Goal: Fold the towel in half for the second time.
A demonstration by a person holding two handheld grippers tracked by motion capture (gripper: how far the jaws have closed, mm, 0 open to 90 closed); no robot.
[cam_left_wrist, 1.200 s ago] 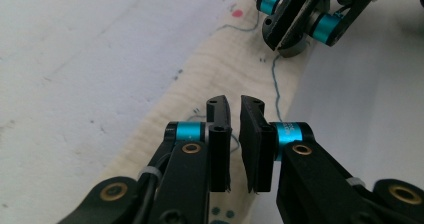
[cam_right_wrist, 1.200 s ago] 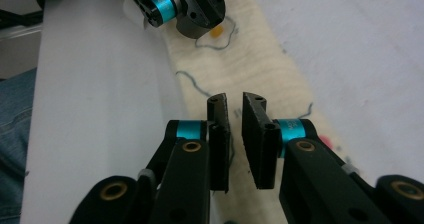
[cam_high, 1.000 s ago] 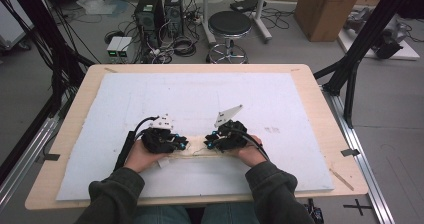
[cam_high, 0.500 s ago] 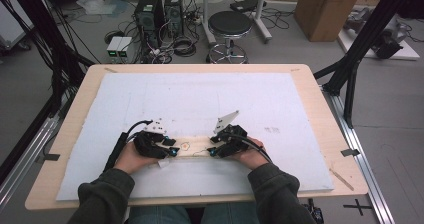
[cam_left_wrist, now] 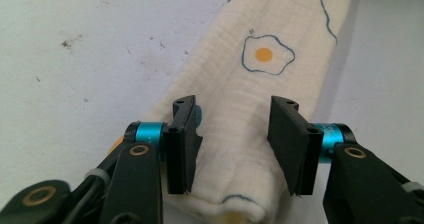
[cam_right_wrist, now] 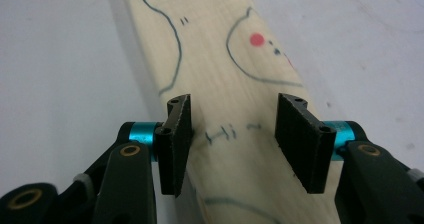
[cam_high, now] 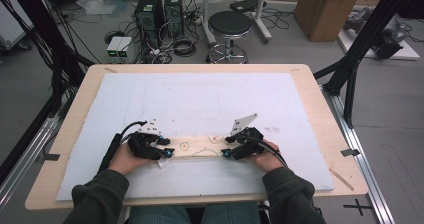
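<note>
folded cream cloth strip (cam_high: 200, 146) laid flat on white-covered worktop (cam_high: 200, 99), near front edge. left tongs (cam_left_wrist: 235, 134) spread over one end, right tongs (cam_right_wrist: 235, 134) spread over other end; nothing pinched.

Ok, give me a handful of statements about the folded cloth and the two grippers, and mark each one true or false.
1. The cloth lies as a long folded strip between the two grippers. True.
2. The left gripper is clamped shut on the cloth. False: its fingers stand open, with the cloth's end lying between them.
3. A fried-egg drawing is printed on the cloth. True.
4. The right gripper has lifted its end of the cloth high off the table. False: the cloth lies flat on the white table cover, and the fingers stand open over it.
5. A red dot shows in the right gripper view. True.
</note>
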